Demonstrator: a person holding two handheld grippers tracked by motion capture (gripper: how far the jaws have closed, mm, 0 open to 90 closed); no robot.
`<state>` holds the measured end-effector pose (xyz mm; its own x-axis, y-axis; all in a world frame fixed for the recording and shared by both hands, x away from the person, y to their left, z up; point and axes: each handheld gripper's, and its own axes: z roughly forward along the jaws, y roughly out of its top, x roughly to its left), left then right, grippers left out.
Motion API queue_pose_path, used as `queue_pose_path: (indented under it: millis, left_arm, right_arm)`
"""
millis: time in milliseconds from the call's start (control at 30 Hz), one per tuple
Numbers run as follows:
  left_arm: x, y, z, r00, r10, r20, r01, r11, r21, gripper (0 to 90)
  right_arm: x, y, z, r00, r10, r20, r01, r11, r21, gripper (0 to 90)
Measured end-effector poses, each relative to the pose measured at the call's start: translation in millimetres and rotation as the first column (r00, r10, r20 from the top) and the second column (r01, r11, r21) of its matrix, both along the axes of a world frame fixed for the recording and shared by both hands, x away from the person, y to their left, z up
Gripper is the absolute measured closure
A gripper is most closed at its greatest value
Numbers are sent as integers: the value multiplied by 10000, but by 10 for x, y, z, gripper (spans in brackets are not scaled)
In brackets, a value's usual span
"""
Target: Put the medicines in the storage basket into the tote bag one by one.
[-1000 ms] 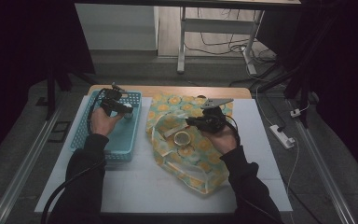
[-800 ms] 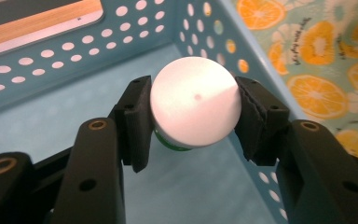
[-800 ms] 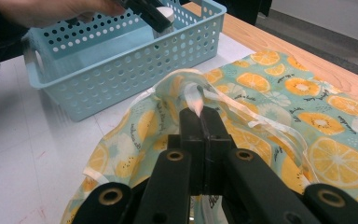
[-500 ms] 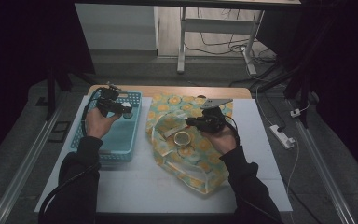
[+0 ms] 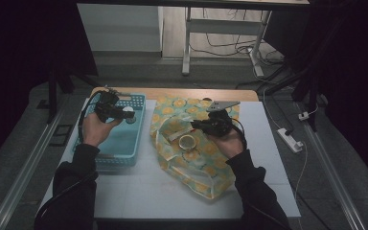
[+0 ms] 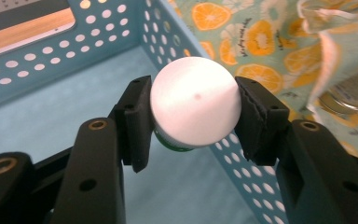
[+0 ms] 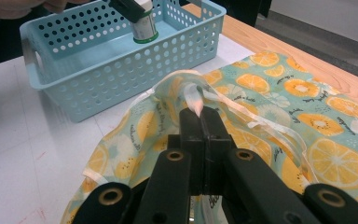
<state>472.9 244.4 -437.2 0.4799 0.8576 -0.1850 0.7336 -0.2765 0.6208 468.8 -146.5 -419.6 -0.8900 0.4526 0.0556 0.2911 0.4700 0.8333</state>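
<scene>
The left gripper (image 6: pixel 193 119) squeezes a little white-capped bottle (image 6: pixel 195 106) over the blue basket (image 6: pixel 42 74). Lower it gently, then let go. The right gripper (image 7: pixel 204 122) pinches the fruit bag (image 7: pixel 270 135) open.

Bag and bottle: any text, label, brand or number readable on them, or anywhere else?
None can be read.
Fruit-print bag: small dark script beside the orange slices, too small to read.
White-capped bottle: label print blurred.
Basket: no text seen.
</scene>
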Motion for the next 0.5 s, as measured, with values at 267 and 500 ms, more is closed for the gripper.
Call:
queue_pose_path:
  millis: [267,500]
  left_arm:
    - [-155,-14,97,9990,-385,212,389,9991,-188,500]
    - [-298,-82,172,9951,-848,508,867,9956,-347,500]
  right_arm:
    - [-1,2,0,10000,2,14,-2,10000,0,900]
    - [-4,6,0,10000,4,15,-4,10000,-5,900]
